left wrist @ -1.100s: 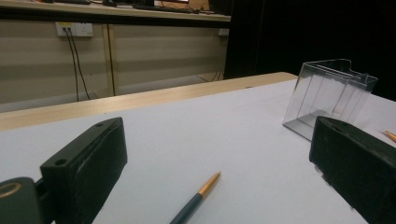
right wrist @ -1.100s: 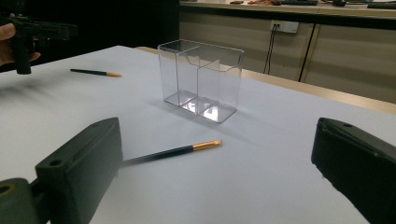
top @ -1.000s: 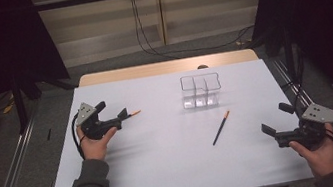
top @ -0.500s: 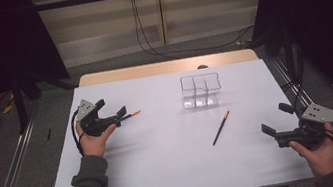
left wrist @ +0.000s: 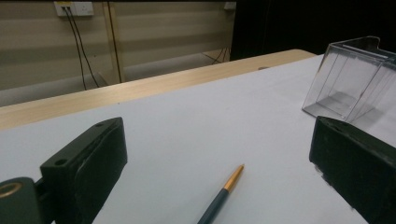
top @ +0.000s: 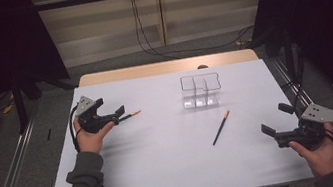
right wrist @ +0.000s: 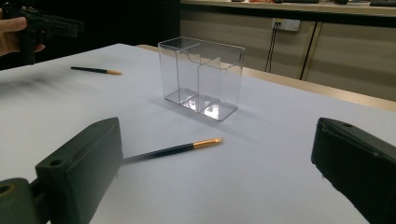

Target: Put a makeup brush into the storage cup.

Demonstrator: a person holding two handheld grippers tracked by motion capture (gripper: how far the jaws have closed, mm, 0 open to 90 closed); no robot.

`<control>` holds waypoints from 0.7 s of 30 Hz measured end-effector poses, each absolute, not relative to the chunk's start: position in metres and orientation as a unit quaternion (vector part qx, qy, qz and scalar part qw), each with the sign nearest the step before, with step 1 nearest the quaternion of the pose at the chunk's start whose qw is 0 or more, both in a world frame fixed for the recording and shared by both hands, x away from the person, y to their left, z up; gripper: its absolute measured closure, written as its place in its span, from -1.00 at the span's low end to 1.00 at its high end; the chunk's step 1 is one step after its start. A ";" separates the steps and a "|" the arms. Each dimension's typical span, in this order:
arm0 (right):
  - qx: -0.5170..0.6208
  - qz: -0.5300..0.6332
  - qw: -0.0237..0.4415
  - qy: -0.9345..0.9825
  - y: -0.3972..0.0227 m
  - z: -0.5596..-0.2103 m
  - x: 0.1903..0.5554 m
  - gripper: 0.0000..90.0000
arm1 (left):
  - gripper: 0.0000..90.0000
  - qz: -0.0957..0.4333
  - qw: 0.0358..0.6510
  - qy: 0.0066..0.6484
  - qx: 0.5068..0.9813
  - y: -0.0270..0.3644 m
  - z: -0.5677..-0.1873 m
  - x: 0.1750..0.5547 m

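A dark pen with a gold tip [top: 131, 114] lies on the white sheet at the left. My left gripper [top: 119, 112] is open around its near end, and in the left gripper view the pen [left wrist: 219, 198] lies between the wide-apart jaws without touching them. A second dark pen [top: 221, 128] lies in front of a clear compartmented holder [top: 200, 89]. My right gripper [top: 276, 119] is open at the right front, a short way from that pen [right wrist: 173, 149], facing the holder [right wrist: 201, 77].
White paper [top: 175, 163] covers the table, and a bare wooden strip [top: 150, 70] runs along the far edge. The clear holder [left wrist: 350, 79] stands upright to the right of the left gripper. Cables hang on the back wall.
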State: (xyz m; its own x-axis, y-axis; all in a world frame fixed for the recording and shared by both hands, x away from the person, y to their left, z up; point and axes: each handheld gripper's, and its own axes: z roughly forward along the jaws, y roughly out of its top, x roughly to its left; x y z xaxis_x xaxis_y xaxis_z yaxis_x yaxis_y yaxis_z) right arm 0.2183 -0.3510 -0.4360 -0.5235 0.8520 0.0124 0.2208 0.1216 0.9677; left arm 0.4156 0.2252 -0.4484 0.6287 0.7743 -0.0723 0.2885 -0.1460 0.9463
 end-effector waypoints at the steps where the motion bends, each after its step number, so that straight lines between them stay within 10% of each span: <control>1: 0.390 0.536 0.294 0.689 -0.351 -0.436 0.218 -0.96 | -0.91 0.222 0.540 0.372 0.722 0.225 -0.448 0.416; 21: 0.390 0.535 0.293 0.689 -0.351 -0.436 0.218 -0.96 | -0.91 0.205 0.491 0.375 0.759 0.235 -0.441 0.425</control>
State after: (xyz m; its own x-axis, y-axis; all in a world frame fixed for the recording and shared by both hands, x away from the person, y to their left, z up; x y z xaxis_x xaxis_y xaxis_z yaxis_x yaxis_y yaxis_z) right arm 0.2181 -0.3508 -0.4360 -0.5231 0.8522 0.0135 0.2246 0.1226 0.9667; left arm 0.4251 0.2347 -0.4406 0.6340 0.7712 -0.0570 0.3681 -0.2361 0.8993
